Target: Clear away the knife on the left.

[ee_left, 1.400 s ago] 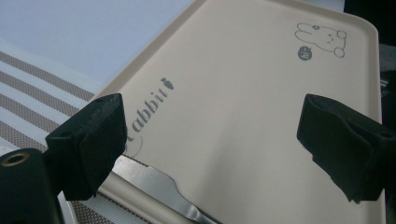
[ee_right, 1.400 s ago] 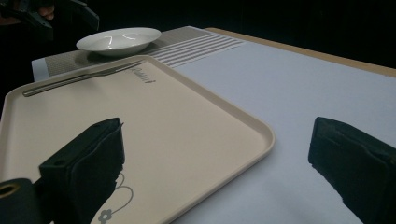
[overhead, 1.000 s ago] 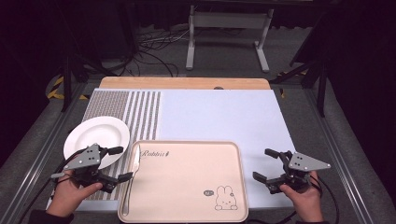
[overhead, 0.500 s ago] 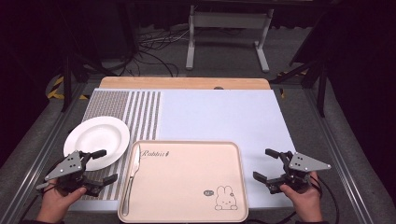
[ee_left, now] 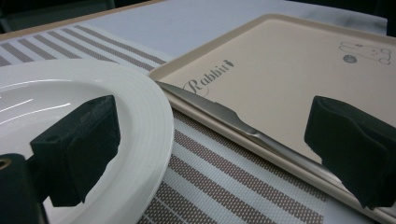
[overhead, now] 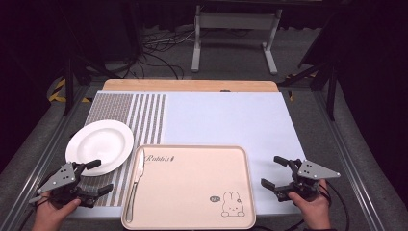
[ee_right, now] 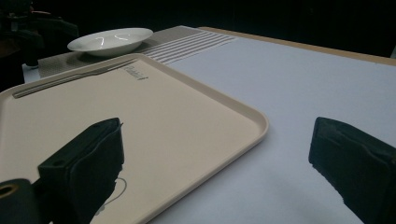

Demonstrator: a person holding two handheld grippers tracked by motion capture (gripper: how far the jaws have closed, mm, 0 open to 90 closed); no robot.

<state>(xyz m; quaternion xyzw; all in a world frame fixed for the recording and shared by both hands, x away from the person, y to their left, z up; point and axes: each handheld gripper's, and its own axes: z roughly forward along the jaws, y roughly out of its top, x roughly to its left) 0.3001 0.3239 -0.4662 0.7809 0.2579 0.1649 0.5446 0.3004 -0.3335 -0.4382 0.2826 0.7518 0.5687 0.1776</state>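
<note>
A beige tray [overhead: 192,192] with a rabbit drawing lies at the table's near middle. Along the tray's left side lies a silver knife [overhead: 136,180]. To the left of the tray, a white plate [overhead: 99,146] rests on a striped placemat [overhead: 139,115]. My left gripper [overhead: 101,176] is open just below the plate, left of the knife, holding nothing. In the left gripper view the plate [ee_left: 93,107], knife [ee_left: 224,119] and tray [ee_left: 289,79] lie ahead of its jaws. My right gripper [overhead: 272,171] stands open and holds nothing, right of the tray [ee_right: 140,112].
A pale blue mat [overhead: 226,120] covers the table's middle and right, with bare room behind the tray. A wooden strip [overhead: 192,85] marks the far edge. Beyond it stand a metal frame [overhead: 231,29] and floor cables [overhead: 154,48].
My left gripper has drawn back to the left and toward the near edge, away from the knife and the tray's rim. The right gripper has stayed put.
</note>
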